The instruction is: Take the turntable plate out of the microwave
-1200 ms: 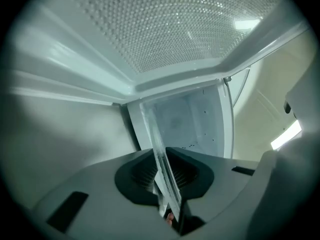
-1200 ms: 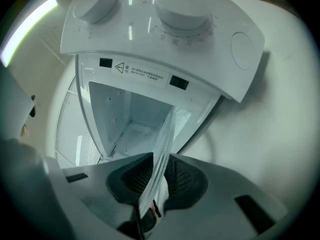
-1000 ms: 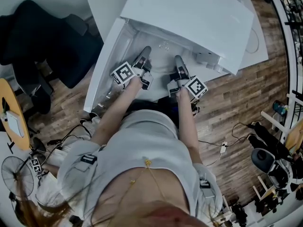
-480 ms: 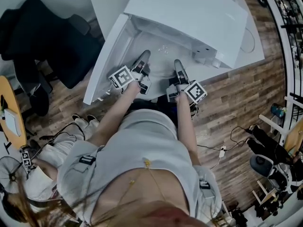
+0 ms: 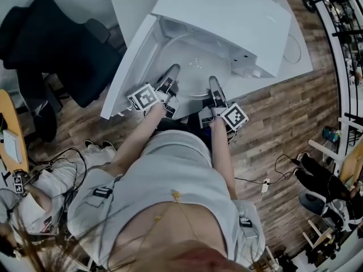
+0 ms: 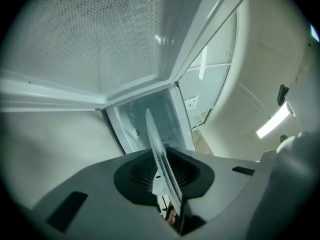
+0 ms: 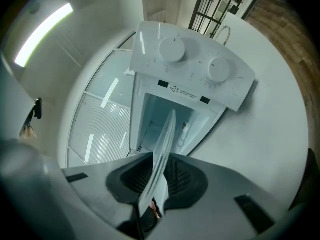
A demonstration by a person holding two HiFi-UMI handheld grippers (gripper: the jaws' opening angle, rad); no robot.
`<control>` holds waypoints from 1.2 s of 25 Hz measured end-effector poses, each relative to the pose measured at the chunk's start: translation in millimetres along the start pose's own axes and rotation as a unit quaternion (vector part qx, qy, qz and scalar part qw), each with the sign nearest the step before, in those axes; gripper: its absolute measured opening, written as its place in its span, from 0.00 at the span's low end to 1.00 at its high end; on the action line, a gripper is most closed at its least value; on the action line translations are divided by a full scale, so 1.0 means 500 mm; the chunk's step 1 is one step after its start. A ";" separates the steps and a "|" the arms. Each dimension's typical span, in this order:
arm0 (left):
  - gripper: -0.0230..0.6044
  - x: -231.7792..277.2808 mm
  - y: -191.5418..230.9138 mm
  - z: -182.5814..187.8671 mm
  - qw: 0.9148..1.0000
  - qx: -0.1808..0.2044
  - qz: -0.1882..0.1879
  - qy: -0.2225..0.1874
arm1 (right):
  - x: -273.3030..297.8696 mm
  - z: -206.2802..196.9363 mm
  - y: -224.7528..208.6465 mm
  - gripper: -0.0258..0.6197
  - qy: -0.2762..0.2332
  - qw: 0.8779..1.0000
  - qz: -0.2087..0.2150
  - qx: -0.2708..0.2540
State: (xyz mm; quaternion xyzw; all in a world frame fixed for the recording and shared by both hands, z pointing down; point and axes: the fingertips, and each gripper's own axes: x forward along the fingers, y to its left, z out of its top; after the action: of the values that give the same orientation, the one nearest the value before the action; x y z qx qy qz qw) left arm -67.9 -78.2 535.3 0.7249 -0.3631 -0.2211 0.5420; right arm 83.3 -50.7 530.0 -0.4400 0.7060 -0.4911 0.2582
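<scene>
The clear glass turntable plate (image 5: 190, 67) lies flat, half out of the open white microwave (image 5: 227, 16). Both grippers hold its near rim. My left gripper (image 5: 170, 77) is shut on the rim's left part, my right gripper (image 5: 214, 87) on its right part. In the left gripper view the plate (image 6: 156, 144) shows edge-on, pinched between the dark pads of the left gripper (image 6: 162, 173). The right gripper view shows the same: the plate (image 7: 164, 144) runs edge-on through the right gripper (image 7: 156, 178), with the microwave's cavity beyond it.
The microwave's door (image 5: 131, 67) hangs open at the left of the cavity. Its control panel with two knobs (image 7: 192, 59) sits right of the cavity. A black office chair (image 5: 45, 44) stands at the left, and cables (image 5: 68, 163) lie on the wooden floor.
Both grippers have drawn back toward the person and risen a little, and the plate has come further out of the cavity with them.
</scene>
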 end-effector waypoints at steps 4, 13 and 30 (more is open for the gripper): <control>0.15 -0.011 -0.026 -0.002 1.000 -0.002 -0.009 -0.001 | -0.013 0.002 0.023 0.15 -0.006 1.000 0.010 -0.005; 0.16 -0.042 -0.078 -0.004 1.000 0.019 -0.017 0.009 | -0.046 0.003 0.072 0.15 -0.010 1.000 0.016 0.002; 0.17 -0.085 -0.177 0.004 0.997 0.057 -0.043 0.013 | -0.083 0.010 0.165 0.14 -0.008 0.999 0.048 0.003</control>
State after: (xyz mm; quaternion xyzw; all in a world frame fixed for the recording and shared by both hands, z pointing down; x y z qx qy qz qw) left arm -71.0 -33.8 447.9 0.7722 -0.3364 -0.2142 0.4946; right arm 76.8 -6.1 449.5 -0.4083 0.7227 -0.4771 0.2887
